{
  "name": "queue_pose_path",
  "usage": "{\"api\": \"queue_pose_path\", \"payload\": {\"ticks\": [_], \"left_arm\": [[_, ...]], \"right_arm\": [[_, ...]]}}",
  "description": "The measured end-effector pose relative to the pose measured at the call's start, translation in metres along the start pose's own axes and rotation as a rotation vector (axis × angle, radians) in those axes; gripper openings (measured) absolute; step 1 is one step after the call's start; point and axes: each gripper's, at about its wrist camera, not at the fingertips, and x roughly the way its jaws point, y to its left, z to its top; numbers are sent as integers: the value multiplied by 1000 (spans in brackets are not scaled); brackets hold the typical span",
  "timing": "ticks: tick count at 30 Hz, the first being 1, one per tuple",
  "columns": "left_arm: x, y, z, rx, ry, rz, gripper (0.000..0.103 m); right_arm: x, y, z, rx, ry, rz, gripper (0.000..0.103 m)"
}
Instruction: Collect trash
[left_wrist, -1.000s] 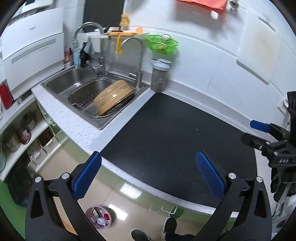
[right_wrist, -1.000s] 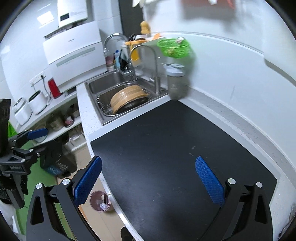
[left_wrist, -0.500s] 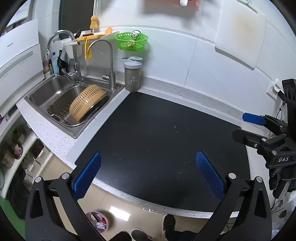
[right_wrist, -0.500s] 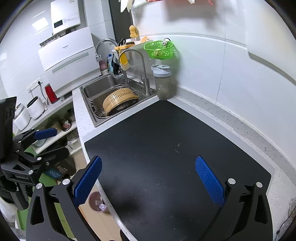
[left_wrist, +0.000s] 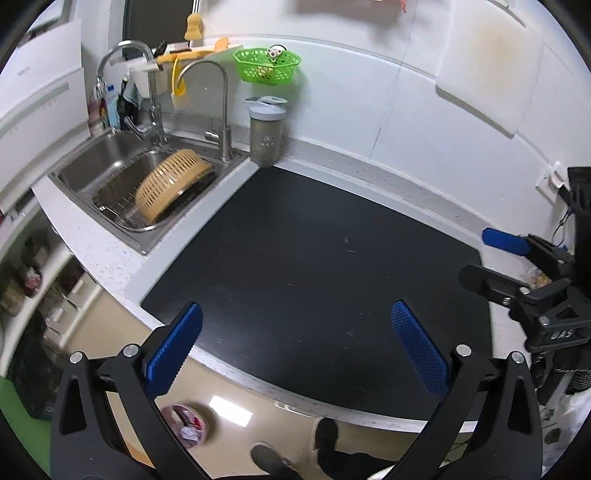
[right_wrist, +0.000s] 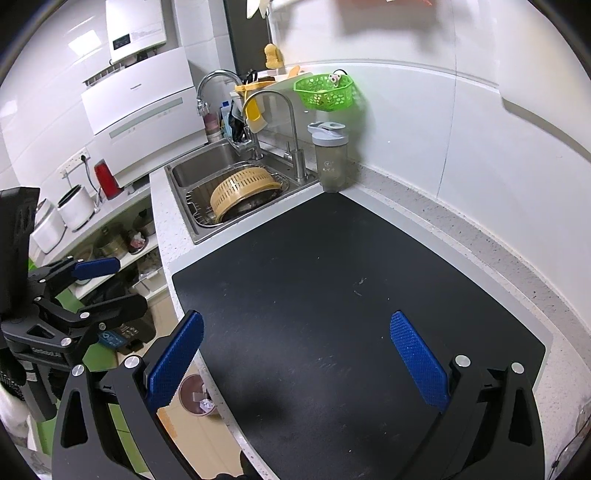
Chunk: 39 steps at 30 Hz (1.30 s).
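A small pink trash bin with scraps in it stands on the floor below the counter; it also shows in the right wrist view. My left gripper is open and empty above the front edge of the black counter mat. My right gripper is open and empty over the mat. Only tiny crumbs lie on the mat. Each gripper shows at the edge of the other's view.
A steel sink holds a yellow colander at the left. A grey shaker bottle stands in the corner by the faucet. A green basket hangs on the wall. Shelves with pots sit left of the counter.
Both views have swung and risen, so the sink now sits further left and the mat fills the middle. Both grippers stay open and empty.
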Motion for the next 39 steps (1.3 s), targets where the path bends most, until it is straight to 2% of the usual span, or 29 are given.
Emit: {"api": "queue_pose_path", "payload": {"ticks": [6,17,39], "left_arm": [[-1,-4,-5,-7,-4,-25,100],[-2,-5,-5,-5,-19,7,100],[-1,2,-4,-11,-16,13,100]], "right_arm": [[0,-1,0,4,-1,2,97],[-2,-4,-3,15,-1,-8,97],[-3,-3,-4,16,0,-9,97]]}}
